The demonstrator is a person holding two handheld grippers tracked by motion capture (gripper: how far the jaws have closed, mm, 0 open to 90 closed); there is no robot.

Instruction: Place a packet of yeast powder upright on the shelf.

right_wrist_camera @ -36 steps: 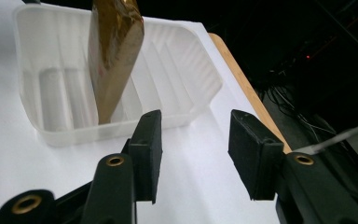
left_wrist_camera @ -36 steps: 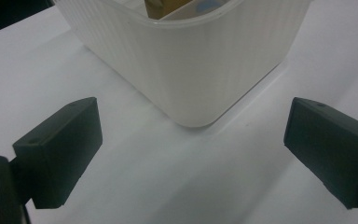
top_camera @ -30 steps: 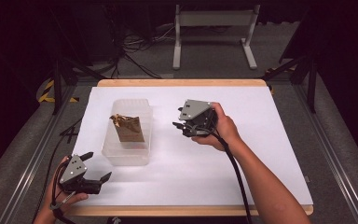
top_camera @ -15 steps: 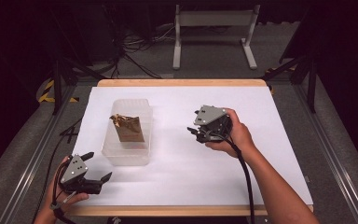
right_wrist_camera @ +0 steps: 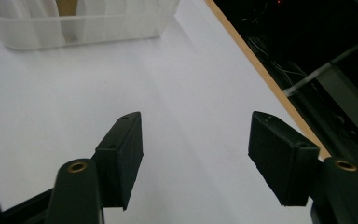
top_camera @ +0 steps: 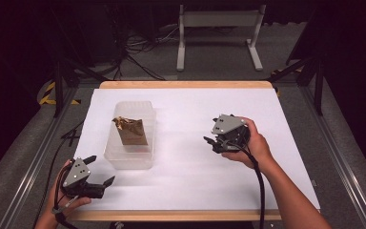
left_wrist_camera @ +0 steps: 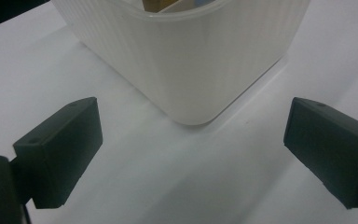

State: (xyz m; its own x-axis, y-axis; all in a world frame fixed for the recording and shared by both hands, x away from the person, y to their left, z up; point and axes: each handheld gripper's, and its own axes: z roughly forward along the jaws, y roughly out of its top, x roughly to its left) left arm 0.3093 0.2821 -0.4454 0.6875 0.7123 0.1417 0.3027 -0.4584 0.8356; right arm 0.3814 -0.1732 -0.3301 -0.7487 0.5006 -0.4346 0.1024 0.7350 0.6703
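A clear plastic tub [top_camera: 126,161] stands on the left half of the white table [top_camera: 186,191], with a crumpled brown paper bag [top_camera: 131,132] inside it. My left gripper [top_camera: 101,170] rests at the near left corner, open and empty, pointing at the tub's near corner [left_wrist_camera: 191,70]. Its jaws stand wide apart around bare table in the left gripper view [left_wrist_camera: 191,154]. My right gripper [top_camera: 210,143] hovers right of centre, open and empty, and faces left toward the tub [right_wrist_camera: 74,28]. Nothing lies between its fingers in the right gripper view [right_wrist_camera: 196,154].
A wooden rim [top_camera: 186,84] edges the table, and it also runs along the right of the right gripper view as a rim [right_wrist_camera: 261,70]. Black cables [top_camera: 257,186] trail from both grippers. A white stand [top_camera: 217,33] sits on the floor beyond the table.
My right gripper has drawn back from near the tub, moving right and toward the near edge. The left gripper, the tub and the bag have stayed put.
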